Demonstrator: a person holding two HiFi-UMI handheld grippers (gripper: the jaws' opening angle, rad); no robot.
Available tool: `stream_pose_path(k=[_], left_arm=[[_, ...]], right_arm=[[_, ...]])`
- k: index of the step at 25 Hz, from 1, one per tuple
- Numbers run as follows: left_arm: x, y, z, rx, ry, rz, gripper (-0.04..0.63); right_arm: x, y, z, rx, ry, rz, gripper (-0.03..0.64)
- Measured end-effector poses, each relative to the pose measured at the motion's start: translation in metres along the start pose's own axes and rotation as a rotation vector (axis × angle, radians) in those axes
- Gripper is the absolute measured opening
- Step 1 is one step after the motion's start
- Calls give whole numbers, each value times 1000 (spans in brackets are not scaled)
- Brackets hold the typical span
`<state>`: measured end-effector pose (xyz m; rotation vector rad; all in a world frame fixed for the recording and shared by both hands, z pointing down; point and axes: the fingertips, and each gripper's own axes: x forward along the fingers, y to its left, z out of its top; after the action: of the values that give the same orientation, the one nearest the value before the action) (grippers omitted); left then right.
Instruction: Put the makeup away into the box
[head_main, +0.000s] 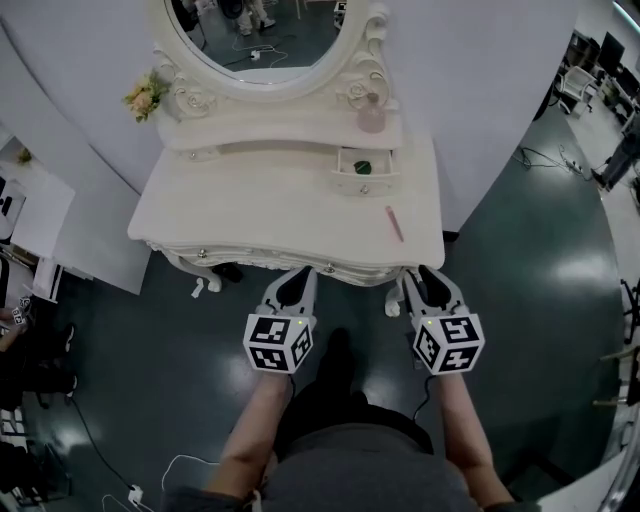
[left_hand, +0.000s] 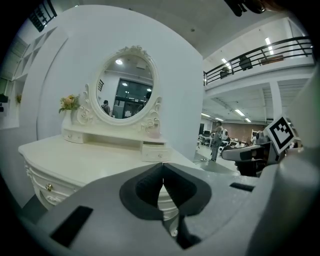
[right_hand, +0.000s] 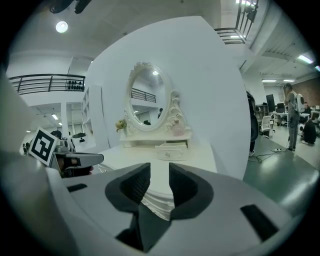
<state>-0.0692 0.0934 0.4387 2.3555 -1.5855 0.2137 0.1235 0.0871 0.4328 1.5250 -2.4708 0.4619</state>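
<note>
left gripper (head_main: 296, 278) pressed together, empty; right gripper (head_main: 428, 277) spread, empty. recommended: right straddles pink makeup stick (head_main: 395, 223) crosswise, mid-length.

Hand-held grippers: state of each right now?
Left hand-held gripper: closed, jaw tips together, nothing held.
Right hand-held gripper: open, jaws apart, nothing between them.

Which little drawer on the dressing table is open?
The right drawer, under the pink bottle: pulled out, something green inside. The left drawer is shut.
</note>
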Motion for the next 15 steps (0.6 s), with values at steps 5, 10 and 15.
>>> stream_pose_path(k=[5, 10, 15], left_arm=[[35, 24, 8, -3, 19, -15, 6], [65, 43, 16, 2, 33, -38, 6], [87, 59, 22, -7, 48, -59, 6]], right_arm=[[36, -12, 3, 2, 37, -30, 132], [64, -22, 7, 6, 64, -59, 138], [87, -30, 7, 2, 99, -85, 140]])
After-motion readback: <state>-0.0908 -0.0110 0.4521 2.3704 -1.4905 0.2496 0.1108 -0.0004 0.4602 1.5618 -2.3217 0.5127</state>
